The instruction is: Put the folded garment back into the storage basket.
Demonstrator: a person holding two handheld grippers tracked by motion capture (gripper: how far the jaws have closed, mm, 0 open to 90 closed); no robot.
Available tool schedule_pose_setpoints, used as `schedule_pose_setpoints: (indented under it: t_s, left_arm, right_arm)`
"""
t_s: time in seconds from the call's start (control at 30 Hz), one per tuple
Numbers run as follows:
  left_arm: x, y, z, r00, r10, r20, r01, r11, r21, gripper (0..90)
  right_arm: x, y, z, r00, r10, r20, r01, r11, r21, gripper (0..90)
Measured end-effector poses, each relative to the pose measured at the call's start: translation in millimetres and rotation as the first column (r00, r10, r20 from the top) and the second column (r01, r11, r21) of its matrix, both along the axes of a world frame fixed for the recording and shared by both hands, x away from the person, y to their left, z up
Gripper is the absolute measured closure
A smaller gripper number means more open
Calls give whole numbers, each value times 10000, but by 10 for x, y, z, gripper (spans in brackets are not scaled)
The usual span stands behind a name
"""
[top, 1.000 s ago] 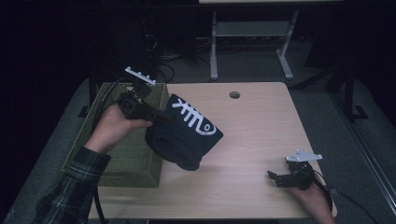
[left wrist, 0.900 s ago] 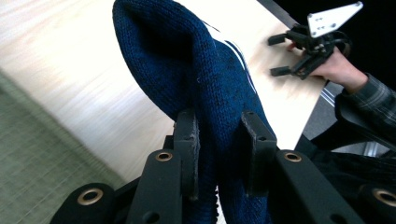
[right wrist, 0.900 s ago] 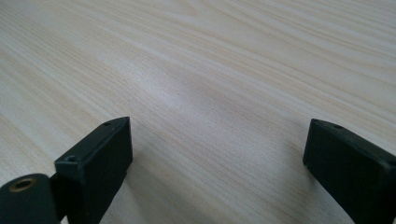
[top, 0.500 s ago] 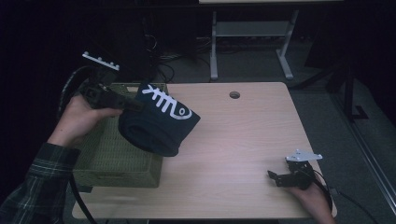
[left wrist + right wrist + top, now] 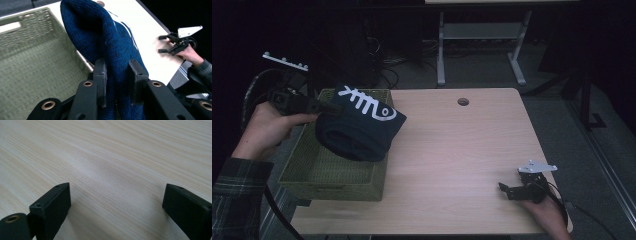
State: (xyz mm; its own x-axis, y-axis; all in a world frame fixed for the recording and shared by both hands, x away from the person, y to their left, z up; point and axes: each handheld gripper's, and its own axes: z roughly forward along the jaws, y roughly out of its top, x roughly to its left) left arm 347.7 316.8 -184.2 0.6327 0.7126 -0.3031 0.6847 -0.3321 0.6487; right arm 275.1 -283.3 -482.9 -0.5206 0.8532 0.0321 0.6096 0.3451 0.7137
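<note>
On a pale wooden table (image 5: 452, 150) in a dark room, a woven green basket (image 5: 332, 175) is set at the left edge, its rim seen close up in the left gripper view (image 5: 27, 32). Over that basket a folded dark blue knitted garment (image 5: 359, 130) with a white fishbone pattern is held in the air — part above the basket's inside, part out over its right rim and the tabletop. The knit (image 5: 110, 50) is pinched between the two black jaws of the left gripper (image 5: 319, 106), gripped by a hand (image 5: 264, 127) in a plaid sleeve. At the table's near right corner the right gripper (image 5: 507, 189) is rested on the wood, well apart from the garment — its jaws are spread wide, with only bare wood grain (image 5: 112, 170) between them.
</note>
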Motion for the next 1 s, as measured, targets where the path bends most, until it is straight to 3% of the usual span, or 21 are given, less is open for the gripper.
schedule_pose_setpoints:
  t_s: [0.2, 0.5, 1.0]
  left_arm:
    - [-39, 223, -20, 9986, 535, -9, -535, 9986, -45, 719]
    - [-71, 431, -202, 9940, 1086, -164, -1087, 9941, -59, 719]
    - [-13, 589, -688, 9809, 1749, -857, -1760, 9844, -58, 720]
  right_arm:
    - [0, 0, 0, 10000, 0, 1, 0, 10000, 1, 78]
    - [2, -4, 0, 10000, -73, 6, 73, 10000, -5, 78]
    - [3, -5, 0, 9999, -117, -5, 117, 9999, -14, 78]
